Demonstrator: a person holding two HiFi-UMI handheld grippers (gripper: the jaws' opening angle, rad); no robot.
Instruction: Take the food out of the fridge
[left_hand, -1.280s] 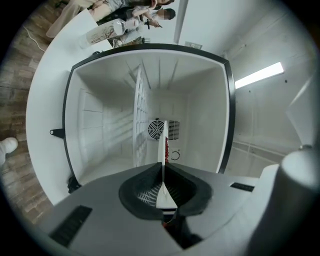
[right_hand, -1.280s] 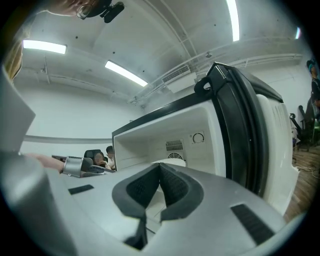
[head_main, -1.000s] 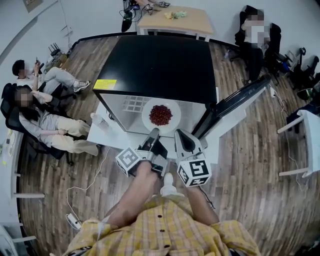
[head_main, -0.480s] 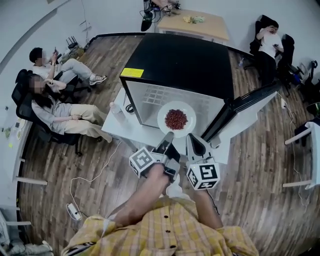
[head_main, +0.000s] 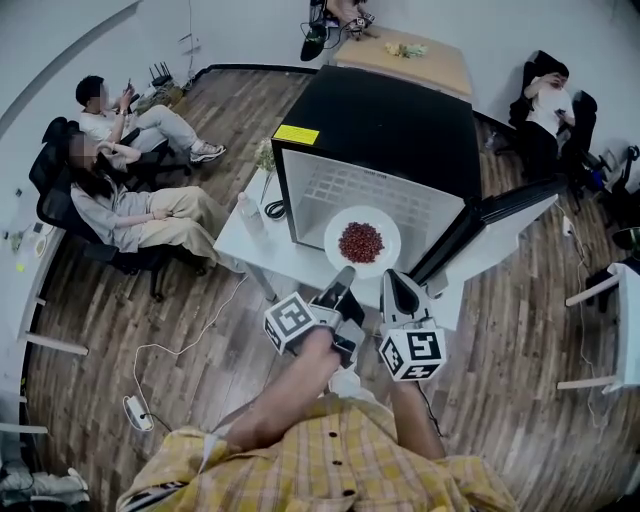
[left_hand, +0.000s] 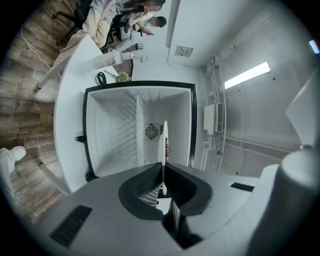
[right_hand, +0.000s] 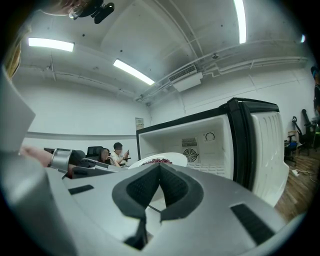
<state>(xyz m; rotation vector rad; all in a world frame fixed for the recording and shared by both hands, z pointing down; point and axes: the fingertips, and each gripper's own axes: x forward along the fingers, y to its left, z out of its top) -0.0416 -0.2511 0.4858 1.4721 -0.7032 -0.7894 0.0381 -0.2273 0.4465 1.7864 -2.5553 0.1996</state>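
A white plate (head_main: 361, 242) of dark red food hangs level at the mouth of the open black fridge (head_main: 390, 120), over its front edge. My left gripper (head_main: 343, 276) is shut on the plate's near rim, and my right gripper (head_main: 388, 281) is shut on the same rim just to its right. In the left gripper view the plate (left_hand: 164, 142) shows edge-on, pinched between the jaws of the left gripper (left_hand: 162, 172), with the bare white fridge interior (left_hand: 125, 130) behind. In the right gripper view the plate (right_hand: 167, 159) sits just beyond the closed jaws of the right gripper (right_hand: 159, 168).
The fridge door (head_main: 500, 215) stands swung out to the right. The fridge sits on a white table (head_main: 250, 245) with a bottle (head_main: 245, 212) and a cable. People sit at the left (head_main: 130, 200) and far right (head_main: 545, 105). A wooden table (head_main: 410, 55) stands behind.
Both grippers have drawn back toward me with the plate, which has come from inside the fridge out to its front edge.
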